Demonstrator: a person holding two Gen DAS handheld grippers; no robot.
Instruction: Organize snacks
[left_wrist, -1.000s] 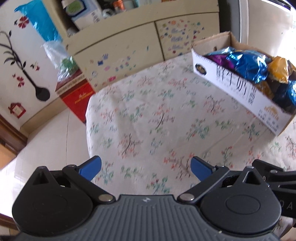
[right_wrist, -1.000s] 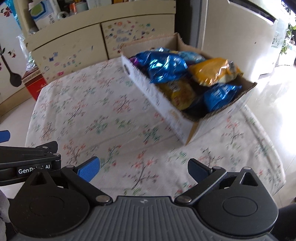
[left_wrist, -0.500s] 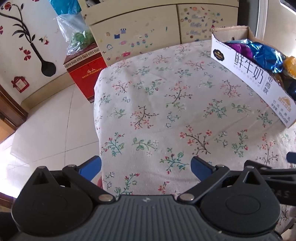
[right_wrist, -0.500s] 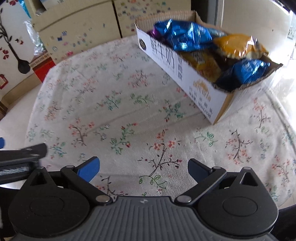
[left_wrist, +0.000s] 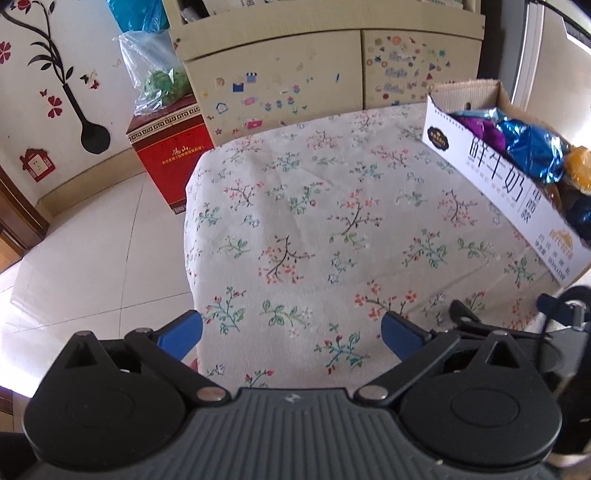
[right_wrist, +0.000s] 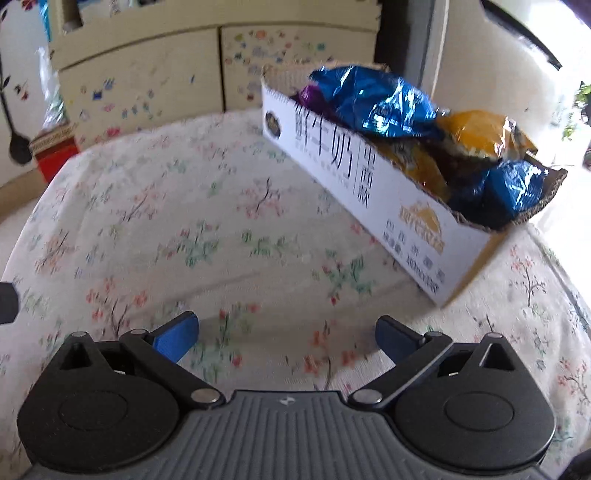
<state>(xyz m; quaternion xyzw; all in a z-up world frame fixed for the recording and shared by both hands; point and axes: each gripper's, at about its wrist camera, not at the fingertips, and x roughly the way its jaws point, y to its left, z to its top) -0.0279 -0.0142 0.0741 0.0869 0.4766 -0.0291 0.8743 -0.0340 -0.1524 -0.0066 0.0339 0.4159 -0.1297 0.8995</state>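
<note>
The white cardboard box (right_wrist: 369, 181) carries large black characters "鲜牛奶" on its side; smaller print is unreadable.

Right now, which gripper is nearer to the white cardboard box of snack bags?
Right. The right gripper faces the white cardboard box, just ahead to its right. The left gripper sits farther left, box at its view's edge.

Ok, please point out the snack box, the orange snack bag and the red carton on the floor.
snack box (right_wrist: 369, 177), right wrist view, on its white printed side wall.
orange snack bag (right_wrist: 480, 133), right wrist view, on its upper face.
red carton (left_wrist: 173, 158), left wrist view, on its front face.
</note>
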